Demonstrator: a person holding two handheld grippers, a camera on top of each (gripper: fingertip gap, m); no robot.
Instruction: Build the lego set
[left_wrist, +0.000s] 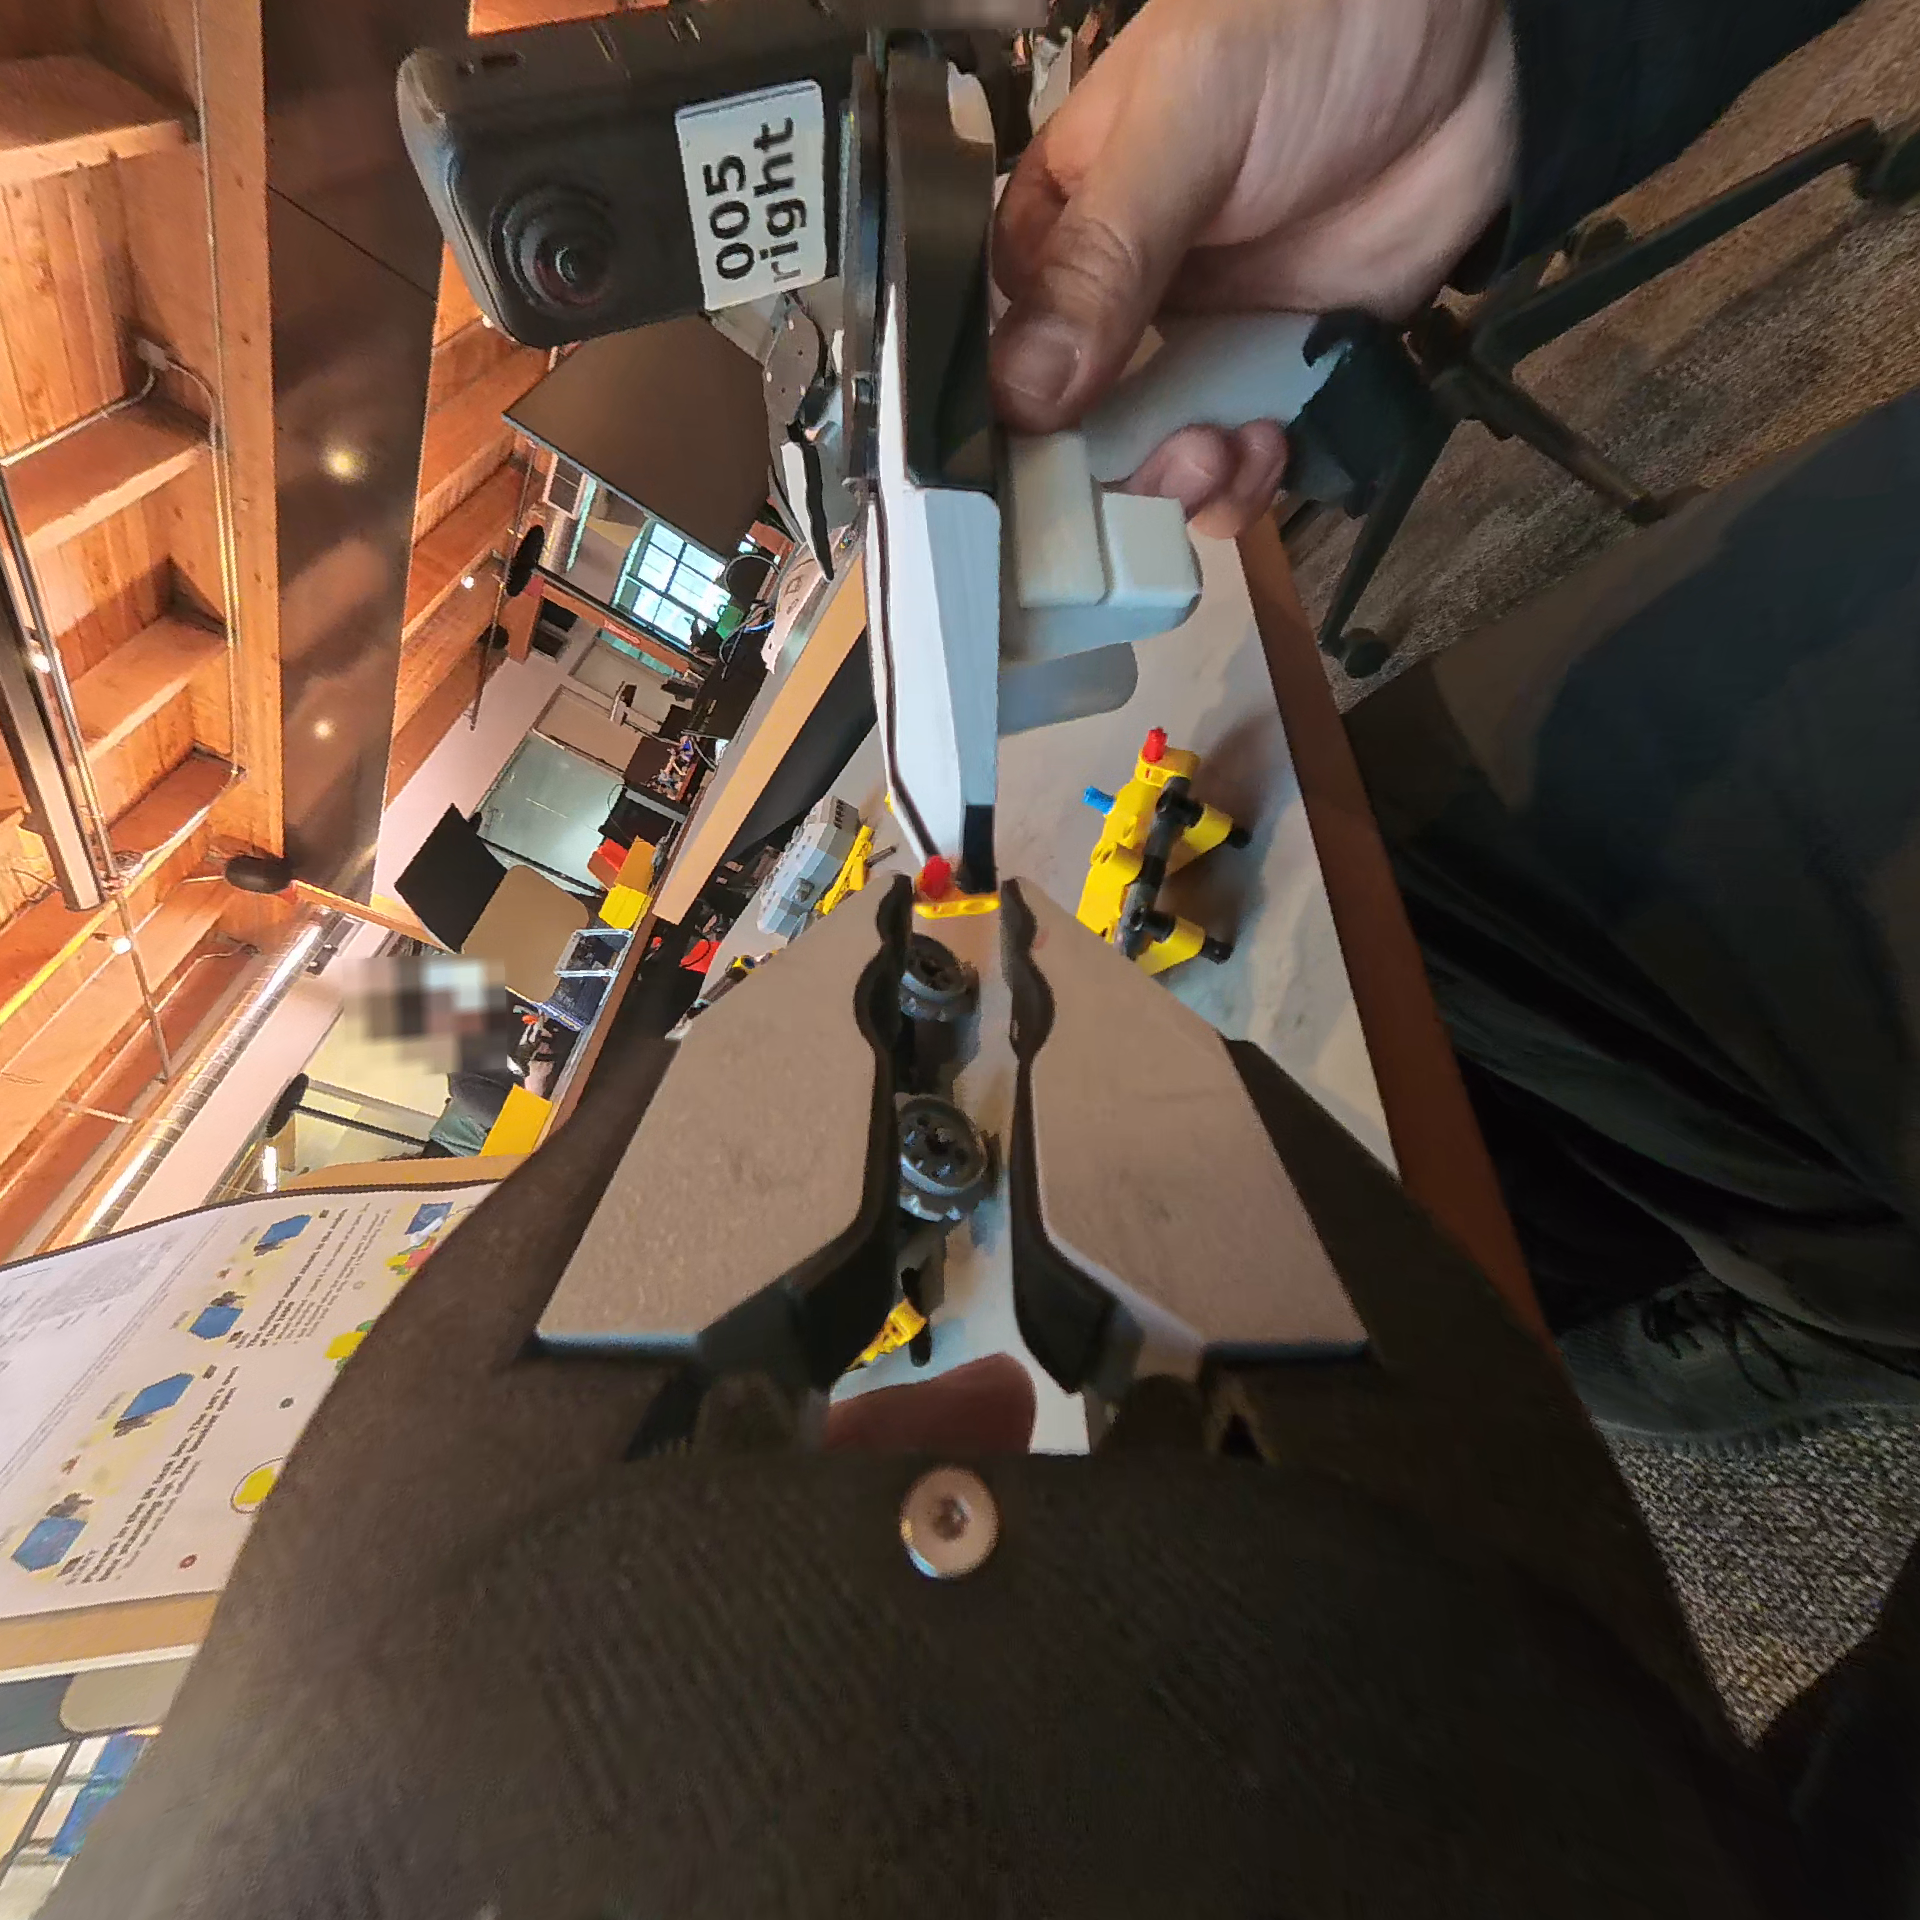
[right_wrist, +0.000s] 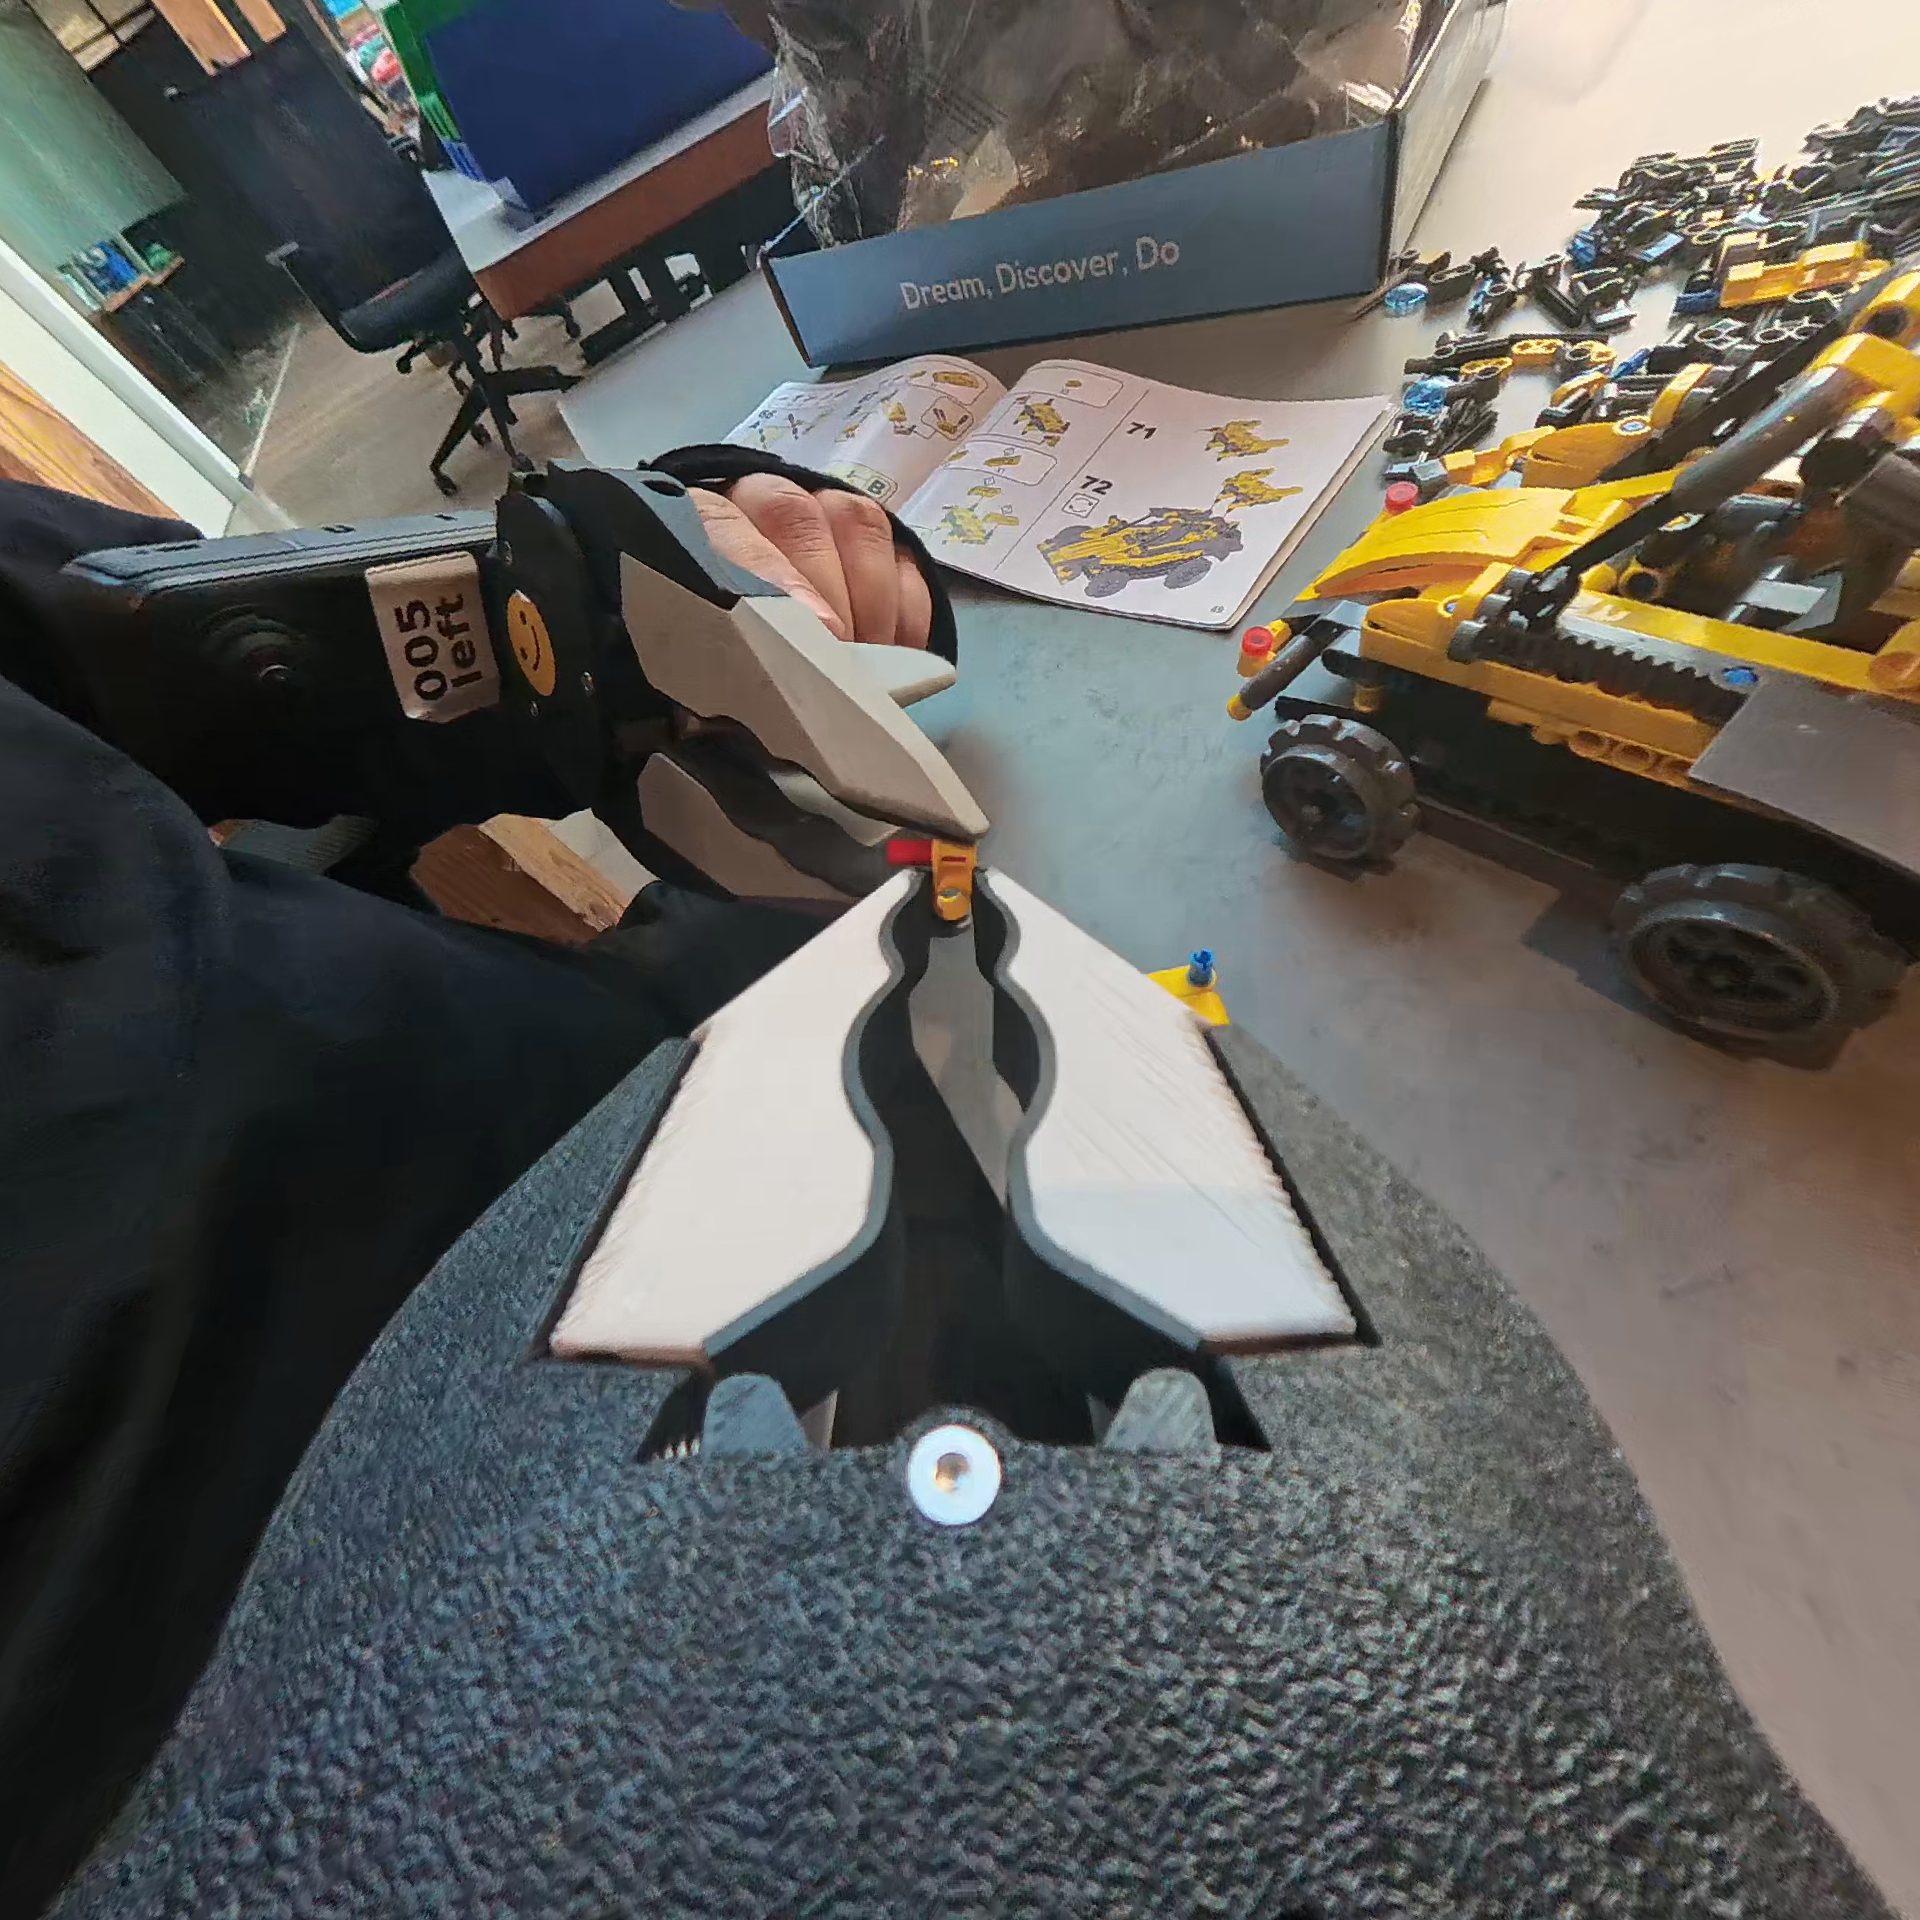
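Both hand-held grippers meet on the same tiny piece, held up off the desk (right_wrist: 1195, 790). The right hand-held gripper (right_wrist: 948, 883) has its fingers nearly together, pinching a small yellow connector (right_wrist: 951, 883) at the tips, with a red pin (right_wrist: 906, 852) sticking out of its side. The left hand-held gripper (right_wrist: 961, 826) comes in from the left, and its tip sits right on top of that connector. In the left wrist view, the left one's own fingers (left_wrist: 894, 914) stand a narrow gap apart with the connector (left_wrist: 956, 906) right at the tips, but whether they really clamp it I can't tell.

On the desk just beside them lies a small yellow sub-assembly (left_wrist: 1153, 862) with black pins and a blue pin. Farther right stands a big yellow toy car (right_wrist: 1621, 644), with a heap of loose parts (right_wrist: 1662, 239) behind it. An open instruction booklet (right_wrist: 1070, 478) lies in front of a dark blue box (right_wrist: 1091, 270).
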